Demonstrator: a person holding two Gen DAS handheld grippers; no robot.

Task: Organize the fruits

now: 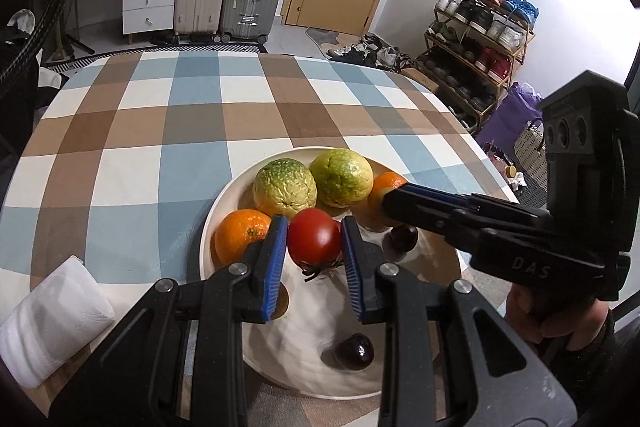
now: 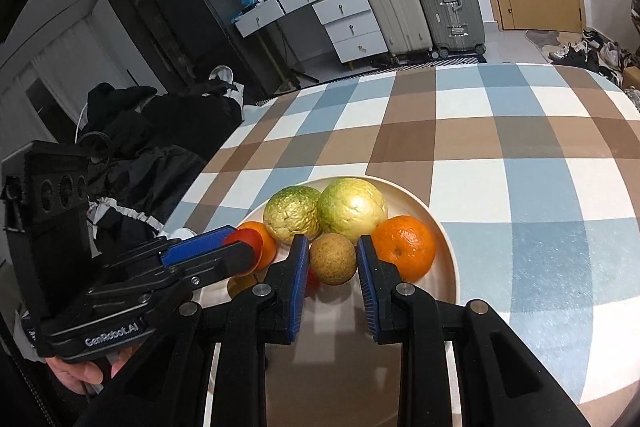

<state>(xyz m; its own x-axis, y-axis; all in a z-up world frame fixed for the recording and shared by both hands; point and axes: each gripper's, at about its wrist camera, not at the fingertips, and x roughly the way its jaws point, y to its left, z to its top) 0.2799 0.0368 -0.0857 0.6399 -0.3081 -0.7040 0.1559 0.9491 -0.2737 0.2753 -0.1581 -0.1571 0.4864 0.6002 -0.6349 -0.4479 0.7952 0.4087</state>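
Grips a tomato in the left gripper, blue fingers pressed to both its sides, stalk end facing down and towards the camera, over the near half of the plate. Clasps a brown round fruit in the right gripper the same way, pads tight against its flanks, just in front of the two green-yellow citrus at the back of the plate. Cannot tell whether either fruit is lifted clear or resting on the plate. Looks like sorting within one dish: large citrus packed together at the far rim, an orange to each side of them, two small dark fruits loose on the bare near part. Probably takes the round pieces across their widest part so the ribbed pads hold without slipping, with a light squeeze on the soft tomato to avoid bruising. Crowds the two tools close together over the plate, so risks a knock between them. Leaves a white paper roll aside on the checked worktop, apart from the plate.
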